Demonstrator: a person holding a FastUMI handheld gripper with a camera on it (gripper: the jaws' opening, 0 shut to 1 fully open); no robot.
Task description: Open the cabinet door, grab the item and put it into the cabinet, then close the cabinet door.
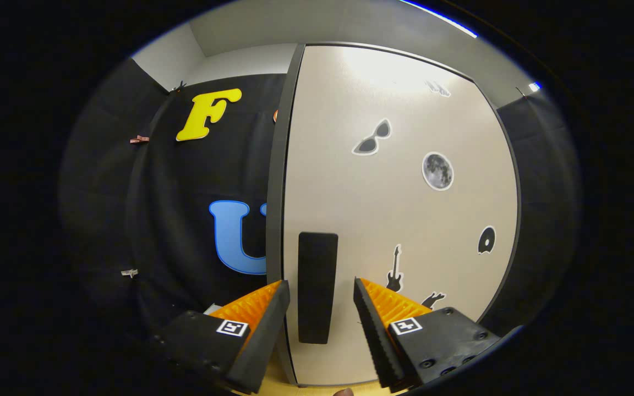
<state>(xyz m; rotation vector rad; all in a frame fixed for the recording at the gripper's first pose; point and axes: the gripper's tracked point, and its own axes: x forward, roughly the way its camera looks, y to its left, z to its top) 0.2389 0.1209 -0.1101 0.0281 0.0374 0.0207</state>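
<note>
Gripper [321, 290] faces the cabinet door [405, 231], fingers spread wide, gripping nothing. The dark upright handle [317, 286] sits between the fingertips, not clearly touched by either one. The door looks shut, stickers scattered on its right half. Black cloth wall [185, 220] lies left, farther back.

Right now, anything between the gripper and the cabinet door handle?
Nothing visible. The gripper is open, its fingers either side of the black vertical handle on the closed cabinet door, with no object in the gap.
</note>
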